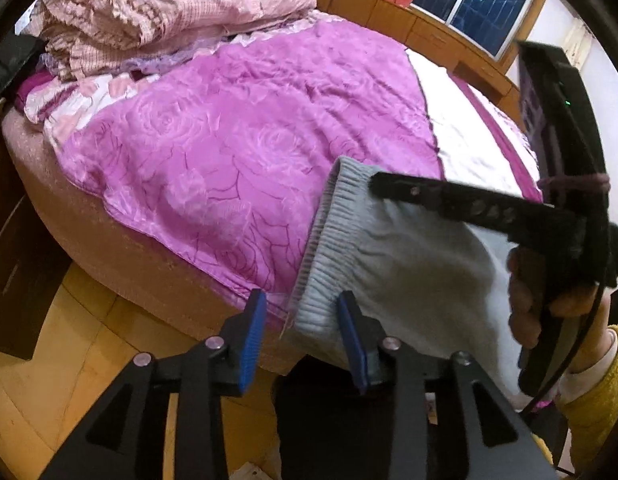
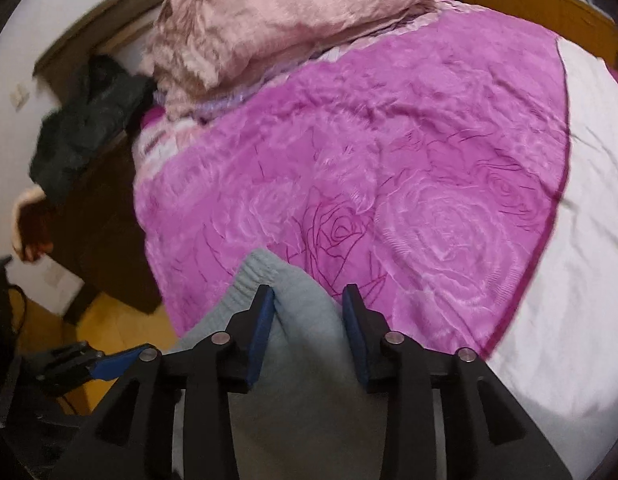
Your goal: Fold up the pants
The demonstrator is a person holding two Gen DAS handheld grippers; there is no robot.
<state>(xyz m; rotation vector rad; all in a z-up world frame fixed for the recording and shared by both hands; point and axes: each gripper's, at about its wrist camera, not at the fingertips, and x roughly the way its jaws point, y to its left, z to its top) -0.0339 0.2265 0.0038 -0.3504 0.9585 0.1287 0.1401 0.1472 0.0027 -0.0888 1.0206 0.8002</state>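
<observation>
Light grey pants with a ribbed waistband lie at the near edge of the bed, on a purple rose-patterned blanket. My left gripper is open; the waistband's near corner sits between its blue pads, with a gap beside the left pad. My right gripper is open too, its pads straddling a hump of the pants just behind the waistband. In the left wrist view a hand holds the right gripper's black body over the pants.
A pile of pink bedding lies at the head of the bed. A white sheet covers the right side. Dark clothes hang over dark furniture at the left. Wooden floor runs along the bed's near edge; a window is beyond.
</observation>
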